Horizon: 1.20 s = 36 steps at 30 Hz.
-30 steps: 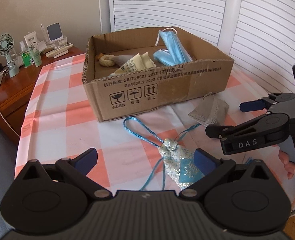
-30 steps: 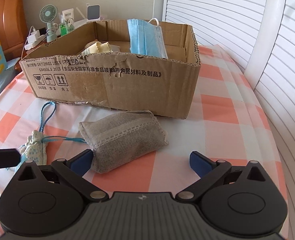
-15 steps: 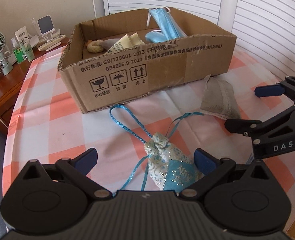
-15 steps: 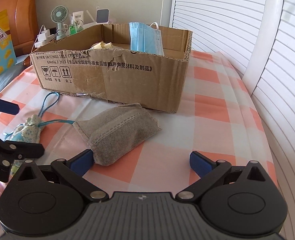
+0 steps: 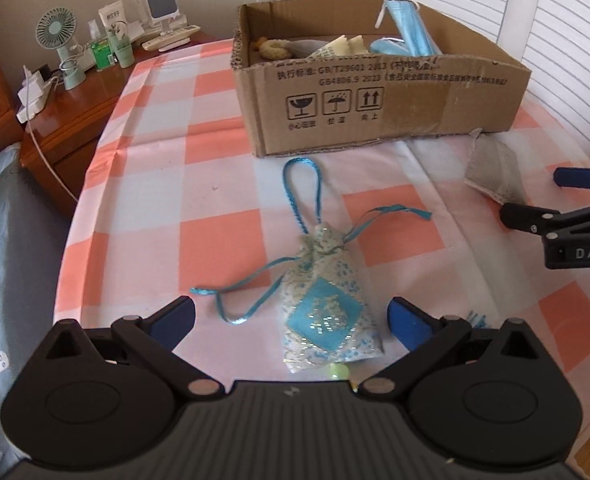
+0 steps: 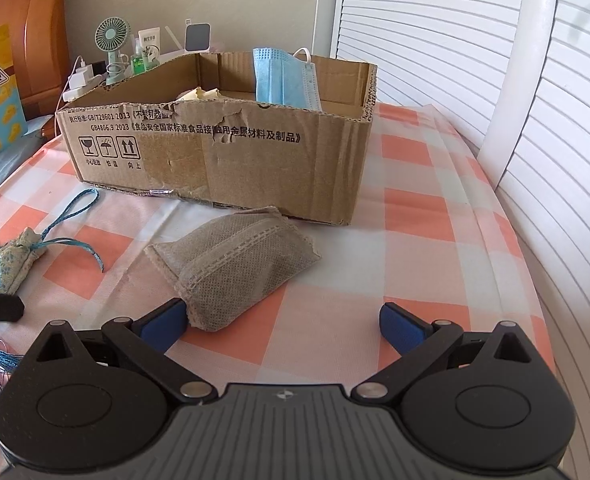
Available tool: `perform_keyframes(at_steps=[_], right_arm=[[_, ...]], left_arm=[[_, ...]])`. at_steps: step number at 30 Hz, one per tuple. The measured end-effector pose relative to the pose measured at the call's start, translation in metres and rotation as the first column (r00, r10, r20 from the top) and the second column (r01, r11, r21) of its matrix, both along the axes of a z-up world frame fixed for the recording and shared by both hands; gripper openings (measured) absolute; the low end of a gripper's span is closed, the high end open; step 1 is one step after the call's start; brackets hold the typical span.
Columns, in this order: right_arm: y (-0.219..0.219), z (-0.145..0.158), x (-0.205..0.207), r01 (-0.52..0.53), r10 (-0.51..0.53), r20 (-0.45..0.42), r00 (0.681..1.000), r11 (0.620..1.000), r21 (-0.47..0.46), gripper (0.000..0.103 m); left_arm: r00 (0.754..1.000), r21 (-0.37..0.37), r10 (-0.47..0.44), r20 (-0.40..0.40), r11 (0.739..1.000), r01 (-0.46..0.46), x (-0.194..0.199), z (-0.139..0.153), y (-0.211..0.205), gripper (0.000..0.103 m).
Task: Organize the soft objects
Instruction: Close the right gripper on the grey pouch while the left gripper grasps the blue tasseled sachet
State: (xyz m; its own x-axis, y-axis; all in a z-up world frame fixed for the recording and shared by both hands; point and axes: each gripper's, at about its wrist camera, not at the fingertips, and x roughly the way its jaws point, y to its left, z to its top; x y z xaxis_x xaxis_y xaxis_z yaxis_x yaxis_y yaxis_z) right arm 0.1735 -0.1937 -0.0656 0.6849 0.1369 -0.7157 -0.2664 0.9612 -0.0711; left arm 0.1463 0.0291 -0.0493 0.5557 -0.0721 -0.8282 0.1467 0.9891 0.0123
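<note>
Pale blue brocade drawstring sachet (image 5: 329, 312) lies on the pink-and-white checked tablecloth (image 5: 223, 240), between the spread blue pads of the left gripper (image 5: 291, 318).
Its braided cord loops toward the far open corrugated cardboard box (image 6: 223, 152), which holds a pleated blue face mask (image 6: 283, 80). To the right, a grey non-woven fabric pouch (image 6: 235, 264) with stitched seams rests near the box; the right gripper (image 6: 281, 322), released, has its left pad just beside the pouch.
</note>
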Motion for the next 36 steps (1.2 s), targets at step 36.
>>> perform_keyframes(at_steps=[36], right_arm=[[0.029,-0.004,0.036,-0.096,0.095,0.007,0.995,0.995,0.029,0.103]], left_arm=[[0.991,-0.054,-0.085,0.106,0.994,0.091,0.001,0.001,-0.023,0.061]])
